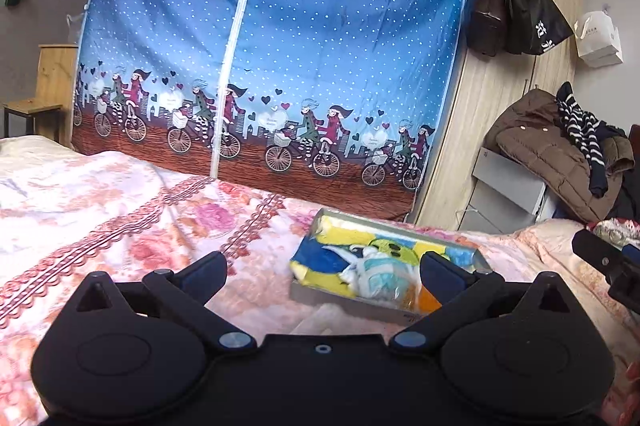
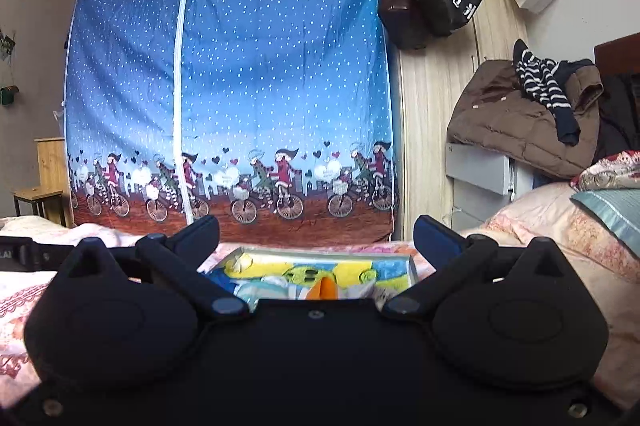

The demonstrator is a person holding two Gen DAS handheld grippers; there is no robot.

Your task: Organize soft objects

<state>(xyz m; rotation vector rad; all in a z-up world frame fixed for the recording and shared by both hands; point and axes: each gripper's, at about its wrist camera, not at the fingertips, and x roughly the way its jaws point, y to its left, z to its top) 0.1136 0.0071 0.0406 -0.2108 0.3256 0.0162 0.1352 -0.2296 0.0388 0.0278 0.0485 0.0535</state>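
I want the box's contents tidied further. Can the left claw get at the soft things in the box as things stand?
Probably yes. The left claw is open and holds nothing, the box lies open-topped on the bed just ahead, and nothing stands between them.

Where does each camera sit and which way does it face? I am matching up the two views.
Left wrist: on the left gripper, facing across the bed at the box of soft cloths; its open fingers and the right gripper show.
Right wrist: on the right gripper, facing nearly level at the blue fabric wardrobe; its open fingers show.
Shared: box, wardrobe, hanging bags, brown coat.
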